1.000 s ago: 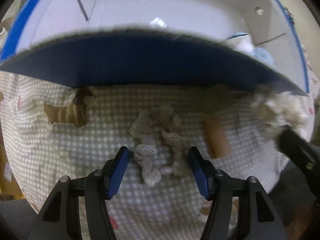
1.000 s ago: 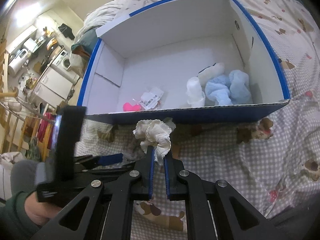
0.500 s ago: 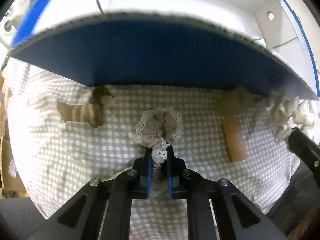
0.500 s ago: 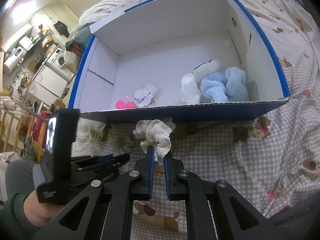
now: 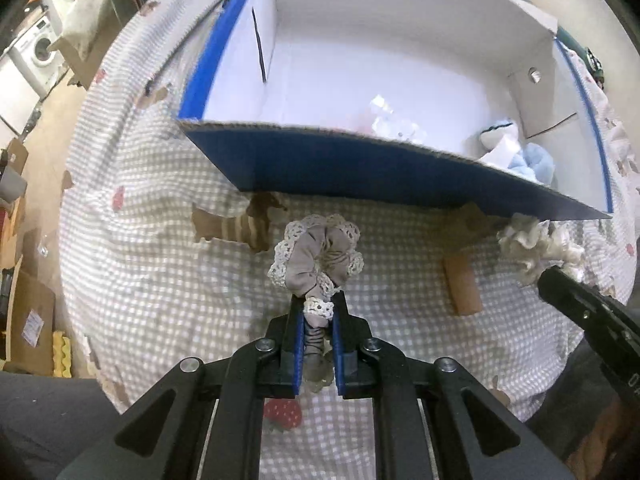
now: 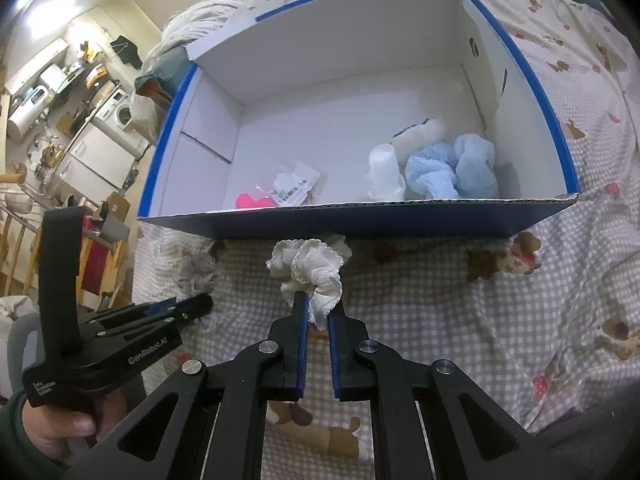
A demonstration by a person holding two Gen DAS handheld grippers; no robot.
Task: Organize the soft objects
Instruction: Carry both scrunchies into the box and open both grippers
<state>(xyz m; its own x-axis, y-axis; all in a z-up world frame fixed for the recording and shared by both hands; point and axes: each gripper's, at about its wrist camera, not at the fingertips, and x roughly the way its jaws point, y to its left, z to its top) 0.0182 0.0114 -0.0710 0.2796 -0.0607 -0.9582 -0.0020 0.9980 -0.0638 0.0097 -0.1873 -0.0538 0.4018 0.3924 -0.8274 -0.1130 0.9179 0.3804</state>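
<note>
My left gripper (image 5: 317, 306) is shut on a grey scrunchie with white lace trim (image 5: 318, 256), held just above the checked bedspread in front of the box. My right gripper (image 6: 318, 305) is shut on a cream ruffled scrunchie (image 6: 310, 266), also in front of the box's near wall. The blue cardboard box with a white inside (image 6: 360, 224) stands open ahead. Inside it lie light blue fluffy pieces (image 6: 452, 174), a white one (image 6: 384, 172), a pink item (image 6: 250, 201) and a small packet (image 6: 294, 184). The left gripper (image 6: 188, 308) with the grey scrunchie (image 6: 196, 272) also shows in the right wrist view.
The checked bedspread with dog and strawberry prints (image 5: 160, 280) covers the bed under everything. A person's hand in a green sleeve (image 6: 60, 428) holds the left gripper's handle. At the far left lie a washing machine (image 6: 120, 114) and room clutter (image 6: 48, 92), with cardboard (image 5: 28, 312) on the floor.
The left gripper has shut on the grey lace scrunchie and lifted it off the bedspread, pulling back so more of the box interior shows. The right gripper has stayed put with its cream scrunchie.
</note>
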